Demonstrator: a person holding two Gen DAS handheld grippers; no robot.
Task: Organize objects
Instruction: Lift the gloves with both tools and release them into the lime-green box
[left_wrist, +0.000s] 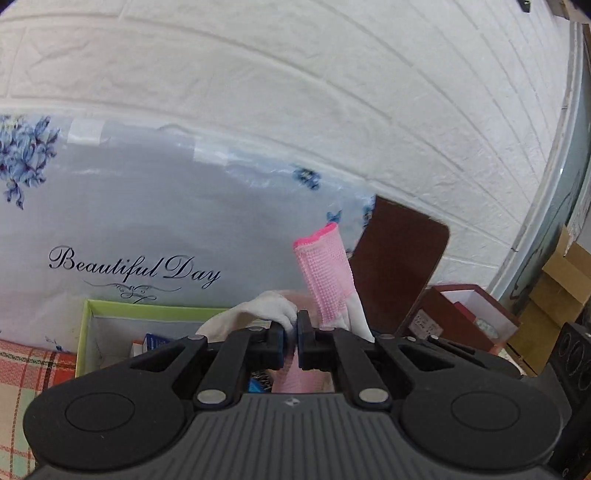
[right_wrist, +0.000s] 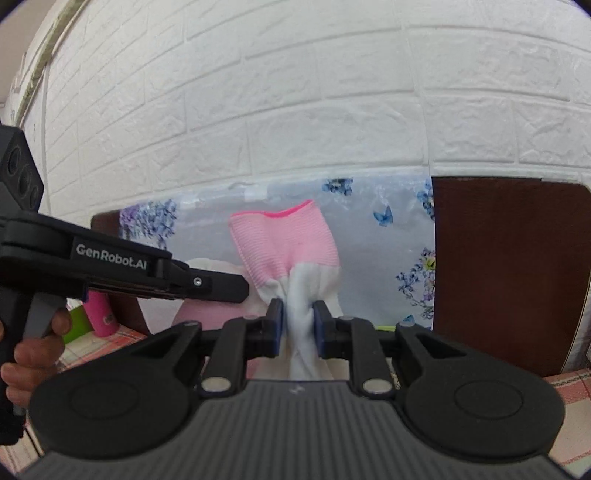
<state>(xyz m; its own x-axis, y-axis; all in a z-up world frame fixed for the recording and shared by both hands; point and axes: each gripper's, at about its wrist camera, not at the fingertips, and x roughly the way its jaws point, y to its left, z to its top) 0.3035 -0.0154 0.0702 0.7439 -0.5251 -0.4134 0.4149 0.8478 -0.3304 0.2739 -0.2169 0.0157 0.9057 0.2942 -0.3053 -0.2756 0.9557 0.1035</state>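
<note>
A pink-and-white sock (right_wrist: 286, 245) is held up in the air between both grippers, its pink cuff pointing upward. My right gripper (right_wrist: 298, 325) is shut on the sock's white middle part. My left gripper (left_wrist: 290, 336) is shut on white fabric of the sock (left_wrist: 327, 273), and it reaches in from the left in the right wrist view (right_wrist: 221, 286). A green-rimmed open box (left_wrist: 110, 310) with small packets inside sits just below and left of the left gripper.
A clear plastic bedding bag with blue flowers and "Beautiful Day" lettering (left_wrist: 147, 229) leans against the white brick wall. A dark brown board (right_wrist: 509, 266) stands at the right. A pink bottle (right_wrist: 101, 314) stands left. Red and cardboard boxes (left_wrist: 465, 314) sit right. A plaid cloth (left_wrist: 22, 373) covers the table.
</note>
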